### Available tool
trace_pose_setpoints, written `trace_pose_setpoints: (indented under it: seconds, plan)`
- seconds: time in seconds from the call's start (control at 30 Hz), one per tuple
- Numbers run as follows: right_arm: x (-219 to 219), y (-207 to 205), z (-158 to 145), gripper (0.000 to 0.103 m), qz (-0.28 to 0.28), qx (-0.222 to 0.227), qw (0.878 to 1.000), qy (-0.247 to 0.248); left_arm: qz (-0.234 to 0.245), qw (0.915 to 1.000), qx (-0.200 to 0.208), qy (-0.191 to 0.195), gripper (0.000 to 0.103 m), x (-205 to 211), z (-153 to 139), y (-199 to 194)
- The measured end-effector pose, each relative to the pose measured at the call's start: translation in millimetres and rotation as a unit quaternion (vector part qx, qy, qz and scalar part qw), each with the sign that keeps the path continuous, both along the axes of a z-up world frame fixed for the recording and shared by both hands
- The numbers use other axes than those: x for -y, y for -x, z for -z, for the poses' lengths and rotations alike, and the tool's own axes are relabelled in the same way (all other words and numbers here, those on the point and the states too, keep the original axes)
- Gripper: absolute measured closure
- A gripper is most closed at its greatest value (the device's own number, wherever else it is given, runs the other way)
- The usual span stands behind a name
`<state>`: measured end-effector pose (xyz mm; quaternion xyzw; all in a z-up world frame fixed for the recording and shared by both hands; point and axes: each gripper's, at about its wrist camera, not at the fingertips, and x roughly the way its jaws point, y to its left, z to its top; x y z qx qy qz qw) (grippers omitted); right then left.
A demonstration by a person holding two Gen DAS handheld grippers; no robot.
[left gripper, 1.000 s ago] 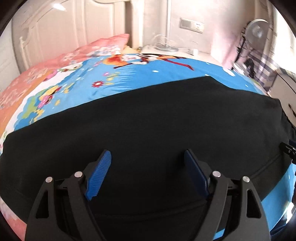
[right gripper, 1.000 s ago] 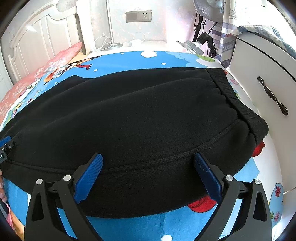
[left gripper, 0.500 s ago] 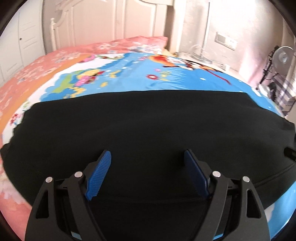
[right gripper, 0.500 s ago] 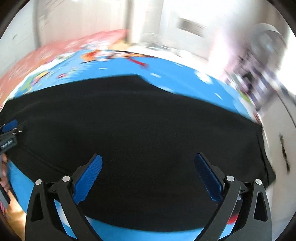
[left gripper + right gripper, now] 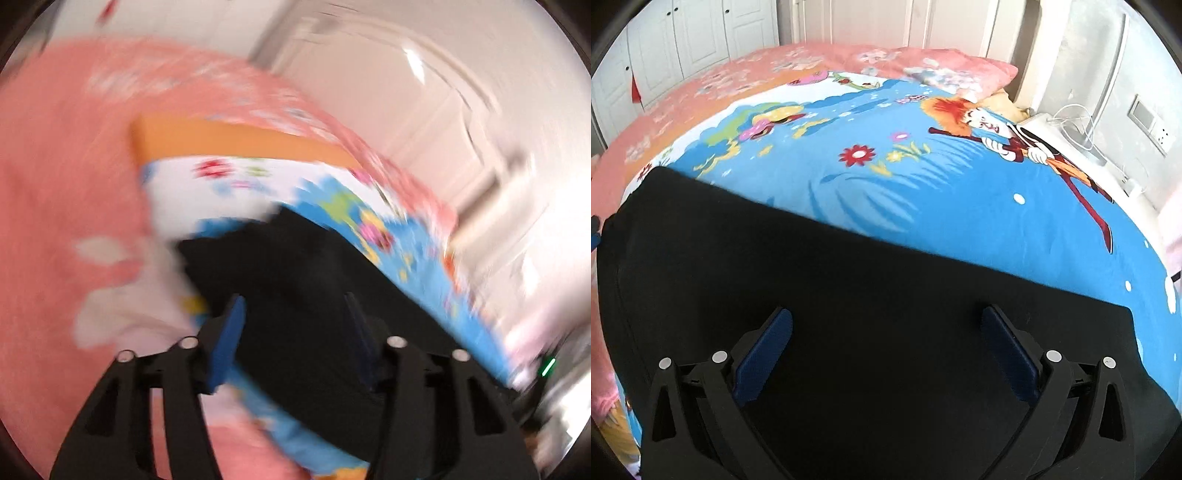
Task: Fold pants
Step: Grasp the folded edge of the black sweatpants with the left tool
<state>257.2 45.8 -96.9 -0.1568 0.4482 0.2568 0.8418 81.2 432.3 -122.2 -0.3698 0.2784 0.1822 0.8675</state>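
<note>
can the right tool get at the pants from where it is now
Probably yes: the right tool is open right over the pants, which lie flat on the bed with nothing in between.

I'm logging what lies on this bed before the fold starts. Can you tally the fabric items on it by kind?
Black pants: 1
Blue cartoon-print blanket: 1
Pink floral bedsheet: 1
Pink floral pillow: 1
Total: 4
</note>
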Motion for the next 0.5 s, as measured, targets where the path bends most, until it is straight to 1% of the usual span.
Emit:
trace_pose_setpoints:
  seconds: [0.07, 0.13, 0.17, 0.23, 0.27, 0.3, 0.33, 0.37, 0.4, 0.43, 0.47, 0.5]
  plan:
    - [-2, -6, -1, 0.005, 0.007, 0.001, 1.0, 0.013, -0.009, 0.9984, 0.016, 0.054, 0.051, -24, 12, 12]
    - [-7, -8, -8, 0.008, 0.032, 0.009, 0.999, 0.026, -0.016, 0.9936, 0.039, 0.105, 0.051, -40, 25, 22]
    - [-14, -7, -17, 0.01, 0.026, 0.019, 0.999, 0.018, -0.014, 0.9889, 0.054, 0.138, 0.051, -47, 33, 25]
    - [-34, -2, -28, 0.012, -0.007, 0.02, 1.0, 0.007, -0.014, 0.9817, 0.072, 0.175, 0.055, -53, 42, 26]
    - [-51, 3, -34, 0.013, -0.032, 0.019, 0.999, 0.003, -0.012, 0.979, 0.078, 0.188, 0.057, -56, 45, 25]
    - [-66, 7, -38, 0.018, -0.053, 0.012, 0.998, -0.003, -0.009, 0.9773, 0.083, 0.195, 0.057, -57, 47, 22]
    - [-80, 9, -40, 0.025, -0.072, -0.001, 0.997, -0.011, -0.008, 0.976, 0.083, 0.201, 0.058, -60, 50, 20]
    - [-100, 12, -40, 0.029, -0.093, -0.021, 0.995, -0.023, -0.006, 0.9732, 0.085, 0.214, 0.059, -62, 53, 17]
    - [-115, 15, -40, 0.035, -0.11, -0.035, 0.993, -0.032, -0.005, 0.9714, 0.091, 0.22, 0.059, -63, 54, 15]
    - [-131, 17, -39, 0.038, -0.127, -0.047, 0.99, -0.038, -0.002, 0.9698, 0.096, 0.224, 0.059, -62, 55, 14]
    - [-150, 21, -38, 0.042, -0.145, -0.055, 0.987, -0.042, -0.001, 0.9695, 0.092, 0.227, 0.059, -63, 58, 12]
    - [-165, 24, -37, 0.042, -0.159, -0.061, 0.984, -0.047, -0.001, 0.9689, 0.086, 0.232, 0.064, -64, 62, 8]
